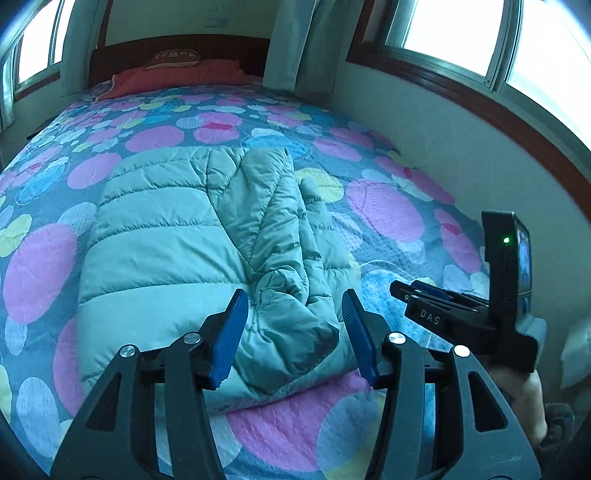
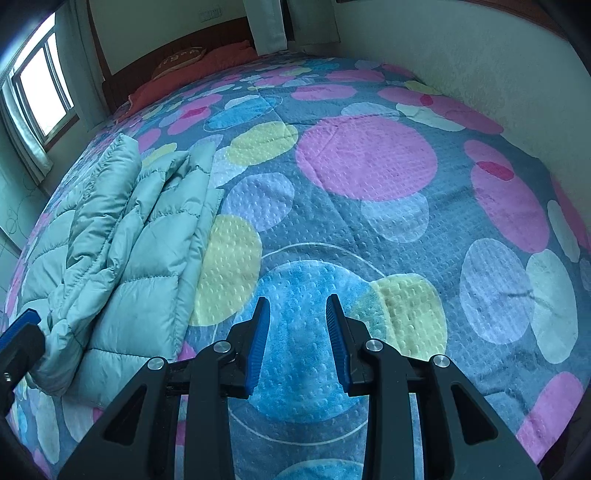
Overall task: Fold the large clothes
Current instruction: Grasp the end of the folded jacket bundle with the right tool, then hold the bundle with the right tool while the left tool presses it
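Note:
A pale green quilted puffer jacket (image 1: 166, 240) lies partly folded on the bed, with a sleeve laid over its right side. The dark-edged cuff of that sleeve points toward me. My left gripper (image 1: 294, 295) hovers over that cuff, open; the cuff shows between the blue pads, which stand apart from it. In the right wrist view the jacket (image 2: 122, 240) lies to the left, and my right gripper (image 2: 297, 300) is open over bare bedspread with nothing between its fingers. The right gripper (image 1: 402, 291) also shows at the right of the left wrist view, clear of the jacket.
The bedspread (image 2: 369, 158) has pink, blue and yellow circles. A red pillow (image 1: 177, 75) and a brown cushion (image 1: 173, 59) lie by the wooden headboard (image 1: 147, 44). A pale wall (image 1: 443, 147) runs along the bed's right side, with windows (image 1: 454, 29) above it.

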Action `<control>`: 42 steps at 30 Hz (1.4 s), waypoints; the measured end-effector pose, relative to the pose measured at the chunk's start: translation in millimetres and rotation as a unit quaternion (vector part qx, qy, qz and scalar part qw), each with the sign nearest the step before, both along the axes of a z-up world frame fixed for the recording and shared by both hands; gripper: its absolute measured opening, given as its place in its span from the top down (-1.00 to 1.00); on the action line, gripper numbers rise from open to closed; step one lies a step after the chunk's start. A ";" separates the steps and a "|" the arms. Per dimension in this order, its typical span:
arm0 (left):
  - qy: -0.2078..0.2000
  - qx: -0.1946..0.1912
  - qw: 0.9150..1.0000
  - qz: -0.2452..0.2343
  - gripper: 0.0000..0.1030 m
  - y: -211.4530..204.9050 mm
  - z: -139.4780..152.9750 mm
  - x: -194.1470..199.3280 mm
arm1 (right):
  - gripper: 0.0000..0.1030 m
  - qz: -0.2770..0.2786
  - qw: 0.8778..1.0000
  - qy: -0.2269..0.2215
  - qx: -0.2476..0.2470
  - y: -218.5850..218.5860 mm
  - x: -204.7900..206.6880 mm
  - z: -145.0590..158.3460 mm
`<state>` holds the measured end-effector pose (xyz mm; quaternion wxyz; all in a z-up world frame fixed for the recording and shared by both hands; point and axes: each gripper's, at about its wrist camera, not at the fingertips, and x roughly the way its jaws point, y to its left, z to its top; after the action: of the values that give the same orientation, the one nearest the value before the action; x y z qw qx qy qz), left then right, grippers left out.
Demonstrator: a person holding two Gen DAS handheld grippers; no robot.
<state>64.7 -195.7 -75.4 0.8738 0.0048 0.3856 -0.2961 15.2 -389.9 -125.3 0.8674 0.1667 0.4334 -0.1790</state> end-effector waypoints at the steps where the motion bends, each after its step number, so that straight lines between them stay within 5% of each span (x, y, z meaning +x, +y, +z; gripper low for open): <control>1: -0.005 -0.011 1.000 0.006 -0.06 10.6 6.0 0.7 | 0.37 0.000 1.000 -0.003 0.002 4.8 -2.9 4.1; 4: -0.004 -0.044 0.998 0.049 -0.13 49.4 15.6 16.4 | 0.37 0.006 1.000 -0.020 0.009 15.0 0.2 18.3; 7: 0.020 -0.069 0.990 0.118 -0.15 93.8 7.6 47.1 | -0.05 0.011 0.999 -0.046 0.019 25.7 9.1 33.0; 12: 0.070 -0.098 0.972 0.201 -0.15 145.0 -29.1 97.3 | -0.08 0.036 0.997 -0.064 0.025 48.6 42.2 47.2; 19: 0.129 -0.139 0.960 0.208 -0.15 155.1 -62.8 124.2 | -0.08 0.059 0.993 -0.055 0.087 71.0 87.6 32.3; 24: 0.136 -0.145 0.961 0.192 -0.16 144.7 -68.5 124.6 | -0.04 0.071 0.990 -0.042 0.118 78.3 102.0 17.6; 27: 0.134 -0.146 0.964 0.179 -0.16 139.8 -66.1 125.3 | 0.60 0.083 0.989 -0.042 0.117 81.2 101.2 20.1; 29: 0.133 -0.149 0.966 0.167 -0.16 136.0 -61.1 124.3 | 0.84 0.083 0.990 -0.051 0.107 79.9 96.3 27.2; 38: 0.121 -0.104 0.978 0.132 -0.16 103.3 -56.3 116.8 | 0.93 0.044 0.995 -0.038 0.086 47.8 76.8 15.9; 42: 0.112 -0.054 0.984 0.128 -0.19 84.5 -60.9 116.8 | 0.95 0.030 0.996 -0.016 0.079 37.6 72.7 -5.5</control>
<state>181.5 -111.1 -136.3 0.8549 -0.1248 0.4617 -0.2007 87.9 -352.2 -130.8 0.8631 0.2243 0.4373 -0.1160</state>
